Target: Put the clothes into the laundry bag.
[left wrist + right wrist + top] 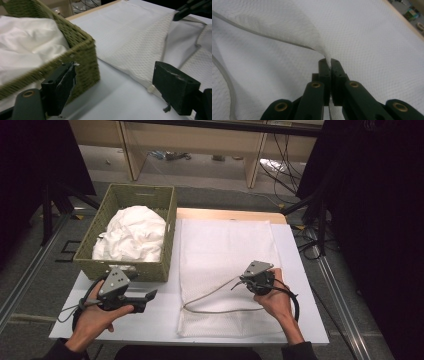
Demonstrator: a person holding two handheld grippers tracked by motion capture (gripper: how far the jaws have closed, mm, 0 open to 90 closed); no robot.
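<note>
High view: a white mesh cloth is lying flat on the counter beside a woven basket of crumpled white fabric; the right gripper is pinching its top layer near the middle.

Left gripper view: the left gripper is hovering with fingers wide apart, gripping nothing.

Right gripper view: closed fingers are tenting the cloth. It is looking light, limp and thin, likely best taken at a hem or corner.

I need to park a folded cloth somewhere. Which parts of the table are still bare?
Bare: the white table strip between the left gripper and the mesh bag, plus the right edge. Crowded: the wicker basket, full of white laundry.
</note>
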